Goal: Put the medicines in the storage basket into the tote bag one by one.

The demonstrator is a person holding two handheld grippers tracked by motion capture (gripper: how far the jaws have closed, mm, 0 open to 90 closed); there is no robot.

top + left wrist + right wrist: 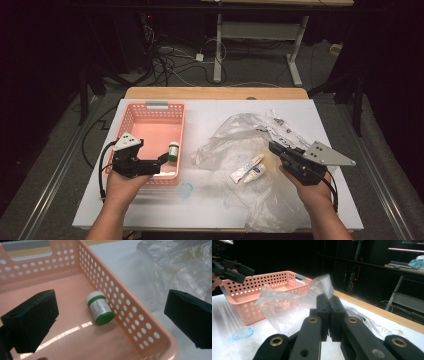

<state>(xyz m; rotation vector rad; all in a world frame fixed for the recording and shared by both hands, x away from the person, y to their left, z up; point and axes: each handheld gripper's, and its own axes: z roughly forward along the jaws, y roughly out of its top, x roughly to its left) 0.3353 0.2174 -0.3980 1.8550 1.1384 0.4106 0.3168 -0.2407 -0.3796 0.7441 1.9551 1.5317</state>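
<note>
Pink basket (150, 120), perforated walls, left half of the table: holds one small white jar with green lid (100, 308), lying on its side against the right wall, near end. Left gripper (159, 159), fingers spread wide, empty, straddles that right wall just beside the jar. Clear plastic bag (240, 135), crumpled, centre-right; two small tubes (248, 170) lie on it. Right gripper (328, 312), fingers pressed together, pinches the bag's film.
</note>
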